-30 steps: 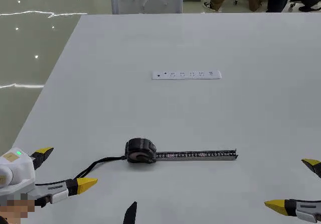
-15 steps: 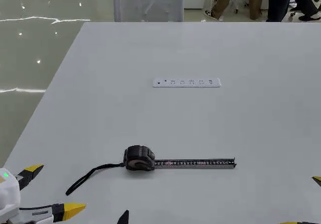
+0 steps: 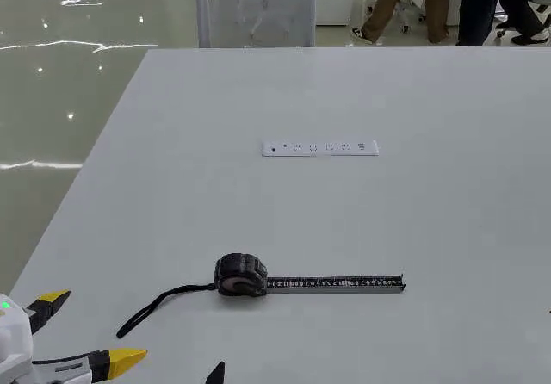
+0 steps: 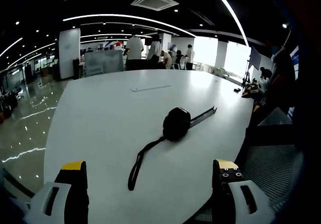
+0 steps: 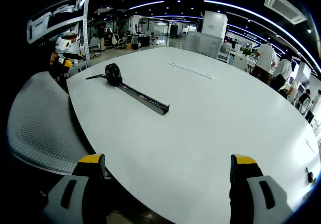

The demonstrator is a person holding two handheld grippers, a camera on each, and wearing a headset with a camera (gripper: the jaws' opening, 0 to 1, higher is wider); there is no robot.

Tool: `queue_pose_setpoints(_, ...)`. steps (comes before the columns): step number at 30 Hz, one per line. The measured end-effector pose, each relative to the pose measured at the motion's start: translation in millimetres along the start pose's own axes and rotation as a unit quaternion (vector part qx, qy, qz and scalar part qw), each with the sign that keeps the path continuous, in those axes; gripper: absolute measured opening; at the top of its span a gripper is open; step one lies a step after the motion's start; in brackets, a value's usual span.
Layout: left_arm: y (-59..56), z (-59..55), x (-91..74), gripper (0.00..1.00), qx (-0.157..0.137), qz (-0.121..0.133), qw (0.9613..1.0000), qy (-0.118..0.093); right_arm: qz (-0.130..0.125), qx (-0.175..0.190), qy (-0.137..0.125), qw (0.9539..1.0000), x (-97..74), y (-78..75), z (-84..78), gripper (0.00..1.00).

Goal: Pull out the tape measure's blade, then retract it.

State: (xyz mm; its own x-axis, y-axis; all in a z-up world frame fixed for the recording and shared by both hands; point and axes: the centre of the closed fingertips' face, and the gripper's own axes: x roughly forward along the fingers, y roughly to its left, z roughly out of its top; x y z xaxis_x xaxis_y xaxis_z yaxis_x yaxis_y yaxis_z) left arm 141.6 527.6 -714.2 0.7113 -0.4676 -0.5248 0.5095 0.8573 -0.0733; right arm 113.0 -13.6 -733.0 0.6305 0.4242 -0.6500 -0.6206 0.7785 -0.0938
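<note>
White desk [image 3: 258, 100], open office behind: tape measure [image 3: 240, 275] lies at six o'clock from the power strip [image 3: 319, 148], blade [image 3: 336, 283] out toward three o'clock. Left gripper [image 4: 150, 166] and right gripper [image 5: 167, 159] fingers spread wide, empty, well apart from it.

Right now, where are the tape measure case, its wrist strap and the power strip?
tape measure case [image 3: 240, 275]: head view, its top side
wrist strap [image 3: 168, 293]: head view, mid cord
power strip [image 3: 319, 147]: head view, its middle

A large white table [image 3: 362, 220] with a white power strip [image 3: 319, 148] stands on a glossy greenish floor [image 3: 52, 91], a grey mesh chair [image 5: 40, 118] beside it, under long ceiling light strips [image 4: 123, 15].
</note>
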Motion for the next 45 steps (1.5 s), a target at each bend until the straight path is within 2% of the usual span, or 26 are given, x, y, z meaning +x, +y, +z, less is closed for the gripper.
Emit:
queue_pose_setpoints(3, 1.5, -0.2, -0.7, 1.0, -0.001, 0.0, 1.0, 0.002, -0.003, 0.001, -0.005, 1.0, -0.9, -1.5, 1.7, 1.0)
queue_pose_setpoints(14, -1.9, 6.3, 0.7, 1.0, 0.014, -0.005, 0.9998, -0.016, -0.005, 0.002, -0.004, 1.0, -6.3, -0.3, 1.4, 1.0)
queue_pose_setpoints(34, -4.0, 7.4, 1.6, 1.0, 0.005, -0.003, 0.9998, -0.016, -0.015, 0.007, -0.008, 0.9998, -15.8, -3.7, -3.4, 1.0)
queue_pose_setpoints(45, -0.6, 8.6, -0.1, 1.0, 0.001, 0.001, 0.9999, -0.016, -0.016, 0.004, -0.006, 0.9998, -16.4, -4.1, -2.5, 1.0)
